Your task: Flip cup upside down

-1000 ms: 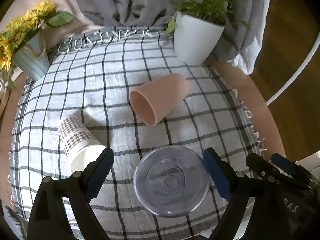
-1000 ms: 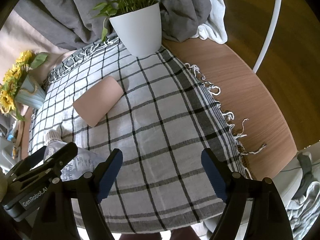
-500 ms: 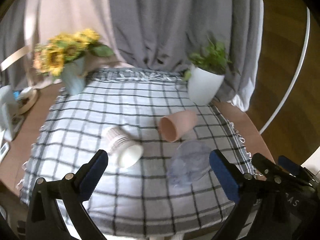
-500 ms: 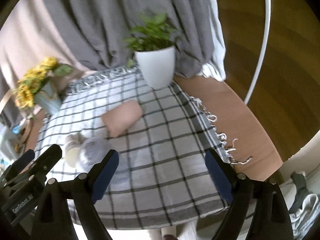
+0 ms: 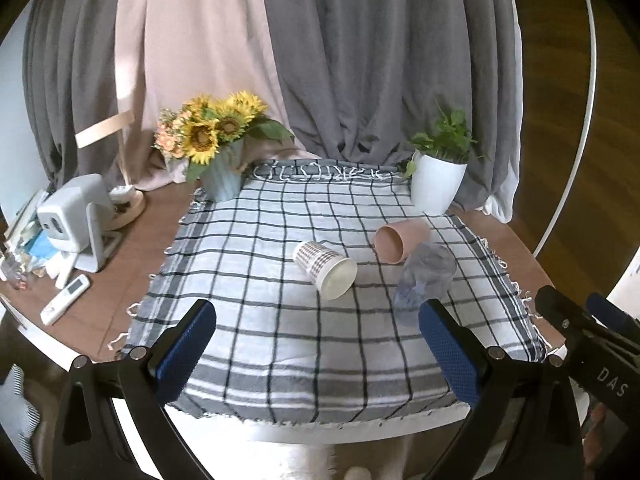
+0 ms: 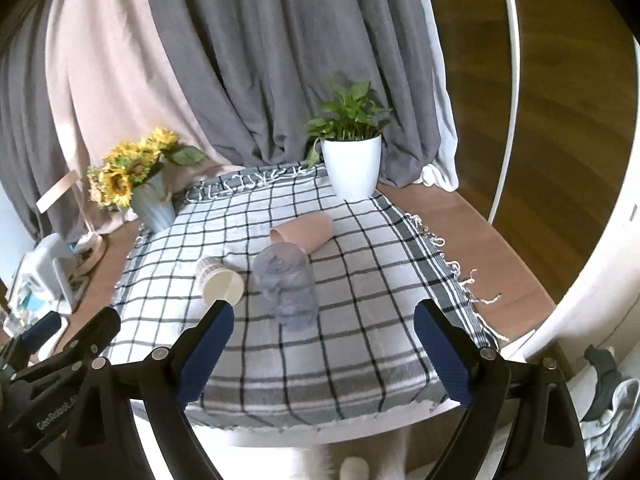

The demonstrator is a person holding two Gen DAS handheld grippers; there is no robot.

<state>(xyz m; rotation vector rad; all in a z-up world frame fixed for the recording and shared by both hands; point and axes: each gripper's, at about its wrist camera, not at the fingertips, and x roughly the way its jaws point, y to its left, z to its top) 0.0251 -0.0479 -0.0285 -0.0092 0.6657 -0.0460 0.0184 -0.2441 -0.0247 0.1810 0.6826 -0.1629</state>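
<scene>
Three cups are on a checked cloth [image 5: 280, 320]. A clear plastic cup [image 5: 425, 277] stands with its base up, also in the right wrist view [image 6: 289, 284]. A pink cup [image 5: 400, 242] lies on its side behind it, also seen from the right [image 6: 304, 232]. A patterned paper cup [image 5: 325, 268] lies on its side with its mouth toward me, also seen from the right [image 6: 219, 280]. My left gripper [image 5: 316, 356] is open and empty over the cloth's near edge. My right gripper [image 6: 320, 352] is open and empty, also at the near edge.
A white pot with a green plant [image 5: 438, 186] stands at the back right of the cloth. A vase of sunflowers [image 5: 218, 148] stands at the back left. A white device [image 5: 76, 220] and a remote control [image 5: 66, 299] lie on the wooden table at the left. Grey curtains hang behind.
Both grippers have pulled back and up from the cups to the table's near edge. The clear cup, close under the left gripper a second ago, now stands apart on the cloth.
</scene>
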